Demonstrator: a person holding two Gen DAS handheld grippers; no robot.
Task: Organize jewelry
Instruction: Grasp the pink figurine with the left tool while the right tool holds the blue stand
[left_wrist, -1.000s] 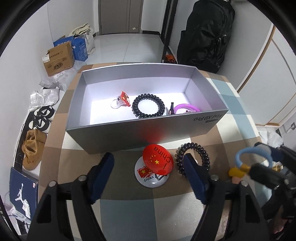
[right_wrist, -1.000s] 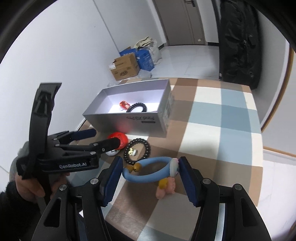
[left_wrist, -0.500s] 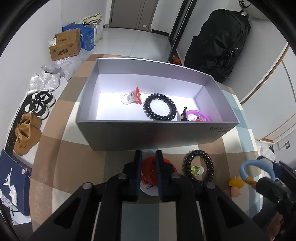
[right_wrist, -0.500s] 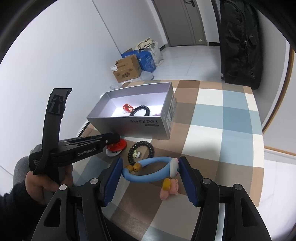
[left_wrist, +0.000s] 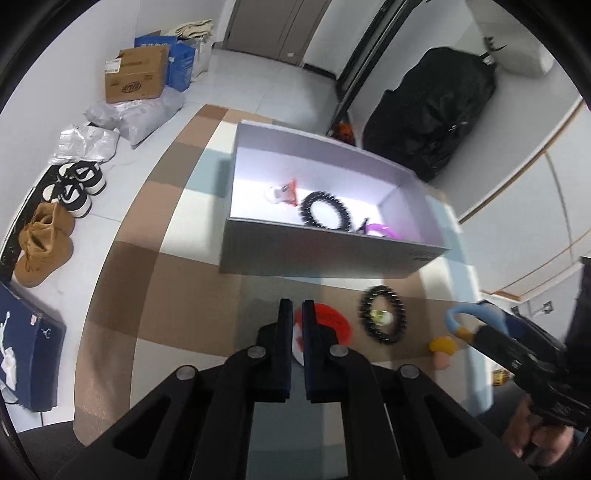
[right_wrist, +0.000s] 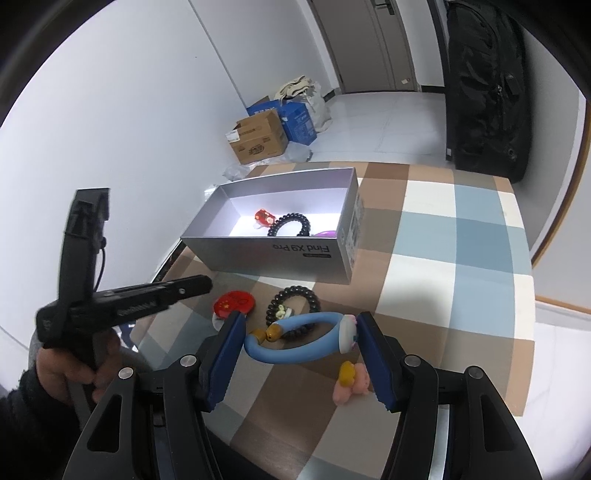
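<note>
Checked in brown, blue and white, the worktop (right_wrist: 458, 258) is carrying an open grey box (right_wrist: 280, 254) and a scatter of trinkets. Nearest the right hand-held gripper (right_wrist: 301, 343) a blue bracelet (right_wrist: 295, 352) is sitting between the half-open jaws; whether the pads are pressing on it cannot be told from these views. A pink and yellow charm (right_wrist: 349, 380) is lying just beside the right-hand pad. Past the bracelet, a black coil hair tie (right_wrist: 293, 306) is resting on the worktop with a small pale charm inside its ring, and a red badge (right_wrist: 234, 304) is lying to its left.

The left hand-held gripper (left_wrist: 296, 314) is hanging with its jaws shut on nothing, its tips above the red badge (left_wrist: 325, 323), which is lying flat below them. The coil hair tie (left_wrist: 384, 319) is lying just to the right of the badge.

Inside the box (left_wrist: 295, 254) a second black hair tie (left_wrist: 325, 210), a red and white clip (left_wrist: 284, 192) and a purple ring (left_wrist: 380, 230) are lying on the bright floor. The near wall of the box is standing between the loose pieces and its inside.

A second ago the left jaws were standing wide on either side of the badge; now they are together, and the box is appearing farther off and turned in the left view. The right hand-held gripper is keeping its place around the bracelet.
</note>
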